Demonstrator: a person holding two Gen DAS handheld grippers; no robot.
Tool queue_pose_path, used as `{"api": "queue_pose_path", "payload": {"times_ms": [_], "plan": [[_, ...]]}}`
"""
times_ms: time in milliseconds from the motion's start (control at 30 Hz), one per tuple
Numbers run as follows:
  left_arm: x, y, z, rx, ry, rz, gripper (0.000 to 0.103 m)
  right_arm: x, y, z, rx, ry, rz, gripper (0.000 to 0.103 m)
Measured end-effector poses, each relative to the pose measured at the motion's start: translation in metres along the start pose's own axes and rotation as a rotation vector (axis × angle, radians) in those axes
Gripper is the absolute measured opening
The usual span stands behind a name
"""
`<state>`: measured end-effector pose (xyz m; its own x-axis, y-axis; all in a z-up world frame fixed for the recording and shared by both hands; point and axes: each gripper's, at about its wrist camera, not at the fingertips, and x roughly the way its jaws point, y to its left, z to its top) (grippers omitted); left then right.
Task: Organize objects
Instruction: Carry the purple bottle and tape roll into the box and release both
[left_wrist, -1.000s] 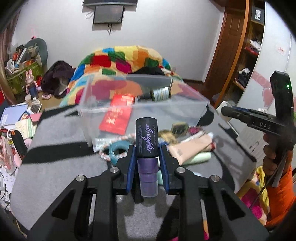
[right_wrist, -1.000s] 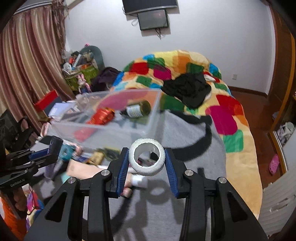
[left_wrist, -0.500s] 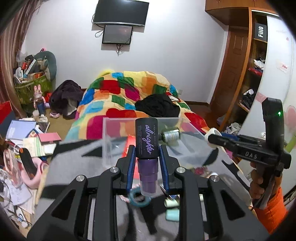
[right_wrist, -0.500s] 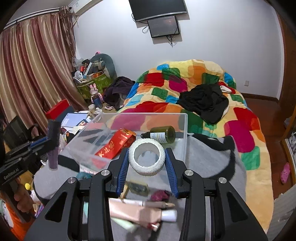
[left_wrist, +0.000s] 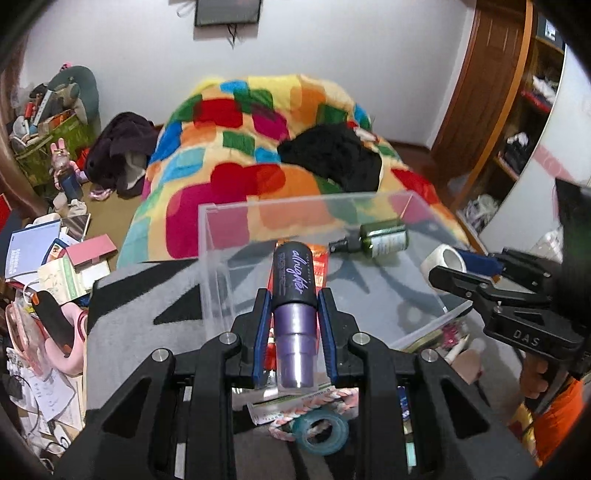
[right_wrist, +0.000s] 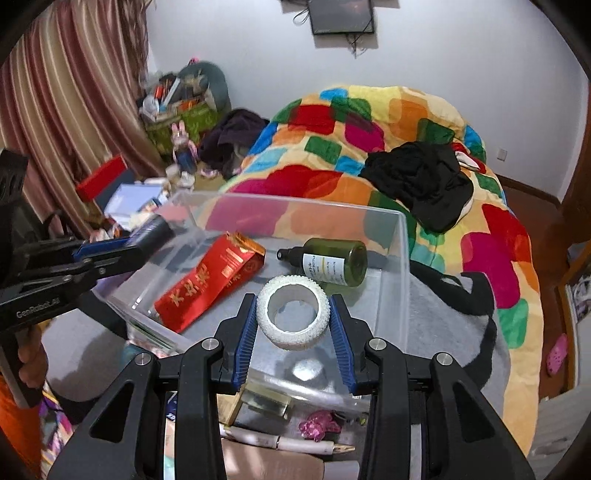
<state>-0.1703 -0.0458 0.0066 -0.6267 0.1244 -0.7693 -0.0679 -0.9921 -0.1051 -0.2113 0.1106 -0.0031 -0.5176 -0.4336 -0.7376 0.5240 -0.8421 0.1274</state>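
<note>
My left gripper (left_wrist: 293, 306) is shut on a purple spray bottle with a black cap (left_wrist: 294, 295), held upright at the near wall of a clear plastic bin (left_wrist: 218, 258). My right gripper (right_wrist: 293, 314) is shut on a white tape roll (right_wrist: 293, 312), held over the bin (right_wrist: 402, 266). Inside the bin lie a red packet (right_wrist: 210, 284) and a dark green bottle (right_wrist: 332, 260). The right gripper (left_wrist: 458, 269) shows in the left wrist view, and the left gripper (right_wrist: 122, 247) shows in the right wrist view.
The bin stands on a grey mat (left_wrist: 147, 295). In front of it lie a teal tape roll (left_wrist: 323, 430), a braided cord (left_wrist: 306, 404), a pen (right_wrist: 288, 441), a pink trinket (right_wrist: 319, 424) and tubes. A colourful quilt (right_wrist: 369, 147) lies behind. Clutter covers the floor (left_wrist: 44, 258) at left.
Both grippers have moved forward and down toward the bin, which now looms larger; the tape roll is now over its inside, the spray bottle at its near wall.
</note>
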Motion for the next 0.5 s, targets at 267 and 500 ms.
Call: {"api": "queue_pose_path", "payload": {"times_ms": [267, 500], "plan": [[0.014, -0.015, -0.006, 0.046, 0.049, -0.029, 0.025, 0.020, 0.004, 0.003, -0.025, 0.073, 0.020, 0.035], [-0.002, -0.026, -0.008, 0.065, 0.015, -0.077, 0.025, 0.013, 0.007, 0.000, -0.021, 0.069, 0.048, 0.036]]}}
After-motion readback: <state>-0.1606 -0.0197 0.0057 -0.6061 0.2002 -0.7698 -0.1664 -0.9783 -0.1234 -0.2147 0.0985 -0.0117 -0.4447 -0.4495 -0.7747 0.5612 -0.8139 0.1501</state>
